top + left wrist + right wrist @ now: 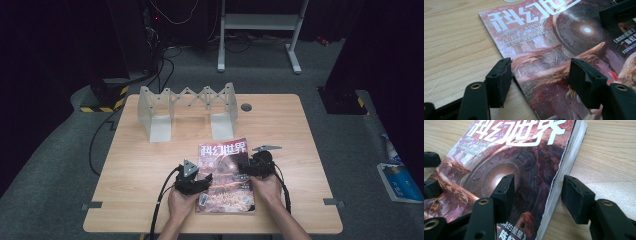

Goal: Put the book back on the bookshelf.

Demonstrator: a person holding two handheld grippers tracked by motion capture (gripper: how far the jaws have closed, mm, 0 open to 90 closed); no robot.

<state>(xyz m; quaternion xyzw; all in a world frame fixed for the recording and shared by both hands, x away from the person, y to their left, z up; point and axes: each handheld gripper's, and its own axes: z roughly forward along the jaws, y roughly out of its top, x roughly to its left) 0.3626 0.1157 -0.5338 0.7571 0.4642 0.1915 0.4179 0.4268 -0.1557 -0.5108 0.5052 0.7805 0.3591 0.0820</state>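
Observation:
A thick magazine (224, 175) with a reddish cover and white Chinese title lies flat on the wooden table (150, 165), near its front edge. My left gripper (204, 181) sits at the magazine's left edge, open. In the left gripper view one jaw of the left gripper (540, 75) stands over bare wood and the other over the magazine cover (554, 37). My right gripper (246, 172) sits at the right edge, open. In the right gripper view the right gripper (537, 192) straddles the page edge of the magazine (524, 157), one jaw over the cover and one over the table. Neither pair of pads presses on it.
A grey folding rack (187, 107) with two upright end plates stands at the back of the table. A round cable hole (246, 106) lies behind the magazine. Bare wood lies left and right of the magazine. On the floor beyond stands a white metal frame (260, 30).

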